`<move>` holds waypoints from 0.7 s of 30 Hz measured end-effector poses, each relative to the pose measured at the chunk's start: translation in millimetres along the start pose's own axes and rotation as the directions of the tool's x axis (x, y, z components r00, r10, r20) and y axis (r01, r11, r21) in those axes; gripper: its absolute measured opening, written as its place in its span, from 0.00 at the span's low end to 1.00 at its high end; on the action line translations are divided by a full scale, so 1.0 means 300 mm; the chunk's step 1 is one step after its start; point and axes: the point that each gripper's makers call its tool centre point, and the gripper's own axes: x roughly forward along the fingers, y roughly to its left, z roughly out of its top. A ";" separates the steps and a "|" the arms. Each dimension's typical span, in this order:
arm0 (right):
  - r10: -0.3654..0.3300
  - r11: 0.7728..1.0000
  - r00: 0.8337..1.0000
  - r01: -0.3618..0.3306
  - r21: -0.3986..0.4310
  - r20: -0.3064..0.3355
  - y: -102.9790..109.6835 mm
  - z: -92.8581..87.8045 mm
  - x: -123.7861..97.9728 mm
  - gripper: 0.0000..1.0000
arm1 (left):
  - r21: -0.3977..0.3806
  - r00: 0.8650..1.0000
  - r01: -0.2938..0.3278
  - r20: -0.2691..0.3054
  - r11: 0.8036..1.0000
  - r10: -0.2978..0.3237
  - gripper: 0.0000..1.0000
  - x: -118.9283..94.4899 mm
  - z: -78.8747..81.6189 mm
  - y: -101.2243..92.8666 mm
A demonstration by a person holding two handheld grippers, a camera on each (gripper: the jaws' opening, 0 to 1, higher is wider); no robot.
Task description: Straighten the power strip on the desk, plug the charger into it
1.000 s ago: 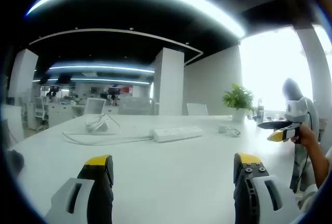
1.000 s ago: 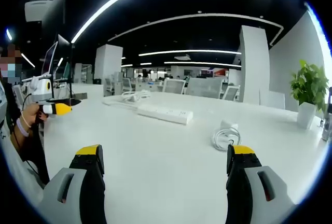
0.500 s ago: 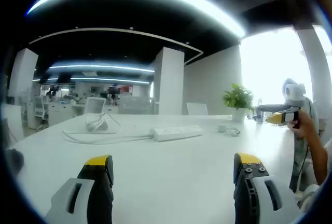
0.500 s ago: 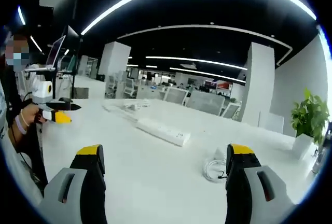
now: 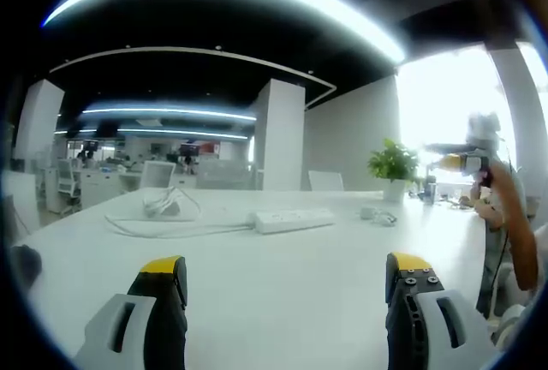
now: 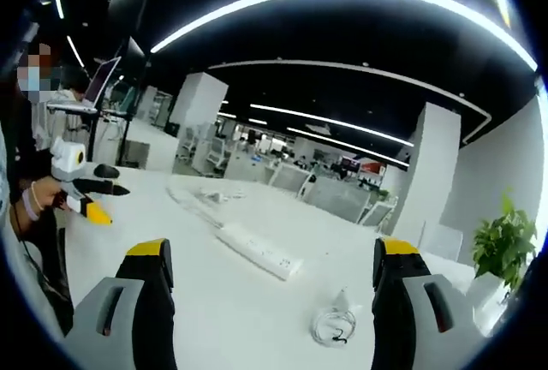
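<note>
Both grippers, left (image 5: 282, 280) and right (image 6: 267, 263), are hanging wide open, empty; power strip (image 6: 259, 252) is lying at 12 o'clock, charger (image 6: 335, 324) around 1.

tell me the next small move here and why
Probably bring the left gripper forward to the power strip. Both grippers are open and empty above the desk, the strip lies untouched at an angle, and the charger with its coiled cord lies apart from it. The right gripper is tilted up.
</note>
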 end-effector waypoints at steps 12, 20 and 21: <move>0.035 0.995 0.999 -0.031 -0.096 0.041 -0.015 0.149 0.058 0.97 | 0.000 1.000 0.003 0.002 1.000 -0.003 0.99 -0.004 0.000 -0.001; 0.070 0.983 0.997 -0.063 -0.172 0.036 -0.023 0.208 0.121 0.97 | 0.001 1.000 -0.004 0.004 1.000 0.004 0.99 -0.010 0.005 0.009; 0.072 0.982 0.997 -0.065 -0.179 0.035 -0.025 0.213 0.126 0.97 | 0.002 1.000 -0.004 0.004 1.000 0.004 0.99 -0.010 0.005 0.009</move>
